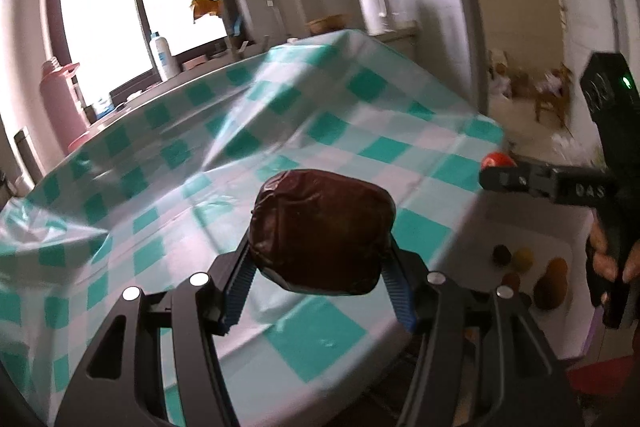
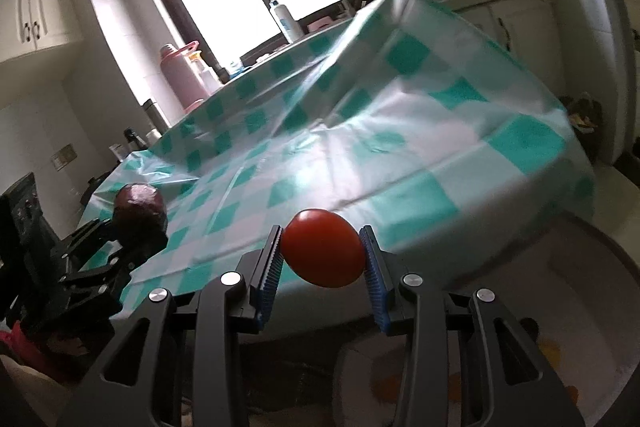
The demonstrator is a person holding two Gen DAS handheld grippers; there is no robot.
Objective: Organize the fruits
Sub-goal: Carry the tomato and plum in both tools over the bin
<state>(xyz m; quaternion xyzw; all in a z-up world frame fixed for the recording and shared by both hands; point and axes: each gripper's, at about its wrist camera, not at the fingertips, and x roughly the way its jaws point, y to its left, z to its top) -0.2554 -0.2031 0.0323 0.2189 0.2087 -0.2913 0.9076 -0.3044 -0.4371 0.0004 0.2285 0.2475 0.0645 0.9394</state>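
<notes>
My left gripper (image 1: 318,267) is shut on a dark brown wrinkled fruit (image 1: 320,231) and holds it above the near edge of the checked table (image 1: 300,131). The same fruit (image 2: 140,211) in the left gripper (image 2: 132,231) shows at the left of the right wrist view. My right gripper (image 2: 322,259) is shut on a red tomato (image 2: 322,253), held off the table's near edge. In the left wrist view the tomato (image 1: 496,160) shows at the tip of the right gripper (image 1: 500,175), to the right.
A white tray (image 1: 472,251) below the table's right side holds several small brown and yellow fruits (image 1: 552,283). A pink flask (image 1: 62,103) and a white bottle (image 1: 162,53) stand by the window behind the table. The tablecloth is creased and bulges at the back.
</notes>
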